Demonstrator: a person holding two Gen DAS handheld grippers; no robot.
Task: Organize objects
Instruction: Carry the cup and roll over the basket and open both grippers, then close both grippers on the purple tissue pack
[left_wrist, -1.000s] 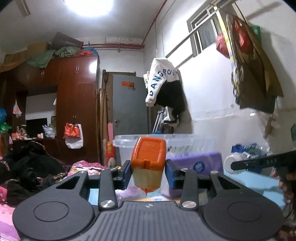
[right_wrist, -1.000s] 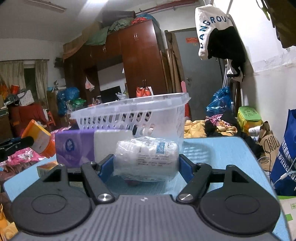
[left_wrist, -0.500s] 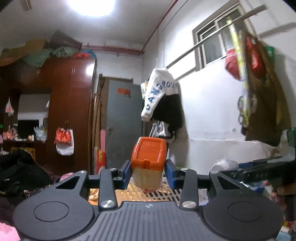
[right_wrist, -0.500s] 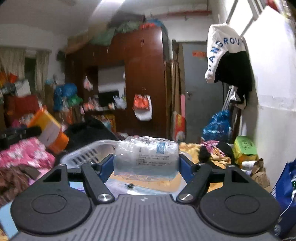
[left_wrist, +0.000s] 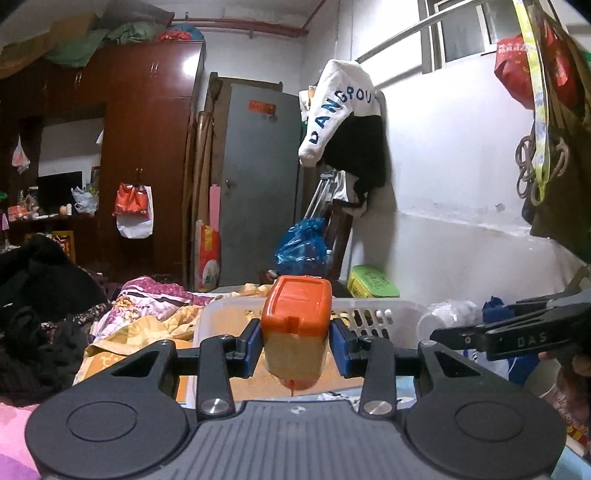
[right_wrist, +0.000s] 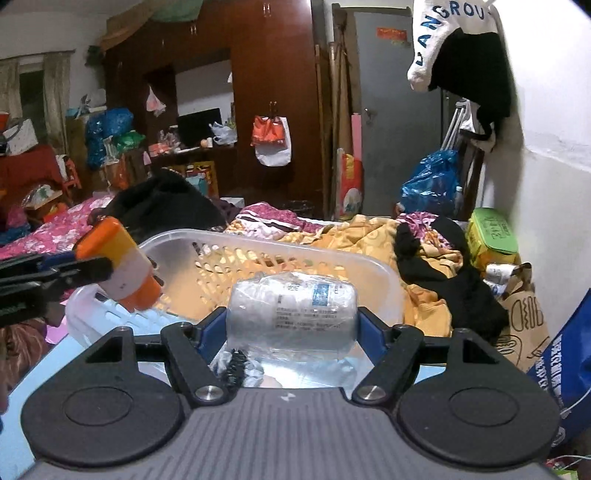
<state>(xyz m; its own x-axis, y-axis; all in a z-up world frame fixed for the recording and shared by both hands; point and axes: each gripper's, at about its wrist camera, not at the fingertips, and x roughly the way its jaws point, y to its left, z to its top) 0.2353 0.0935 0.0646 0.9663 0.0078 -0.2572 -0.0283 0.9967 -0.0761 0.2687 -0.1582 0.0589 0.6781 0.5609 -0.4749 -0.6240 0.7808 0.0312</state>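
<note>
My left gripper (left_wrist: 295, 345) is shut on an orange-capped bottle (left_wrist: 295, 332) and holds it above the near rim of a white slotted plastic basket (left_wrist: 373, 308). My right gripper (right_wrist: 291, 325) is shut on a clear plastic-wrapped white pack (right_wrist: 291, 314) and holds it over the same basket (right_wrist: 373, 273). The right wrist view shows the left gripper (right_wrist: 44, 275) at the left with the bottle (right_wrist: 122, 266) tilted over the basket's left side. The left wrist view shows the right gripper (left_wrist: 517, 334) at the right edge with its pack (left_wrist: 450, 314).
The basket stands on a light blue surface (right_wrist: 44, 365). Behind it lies a heap of yellow and floral bedding (right_wrist: 373, 236) and black clothes (right_wrist: 443, 273). A green box (right_wrist: 491, 232) and bags stand by the white wall on the right.
Both grippers rose above the basket with their loads and now look down into it from above its rim. The purple tissue pack beside the basket has left both views.
</note>
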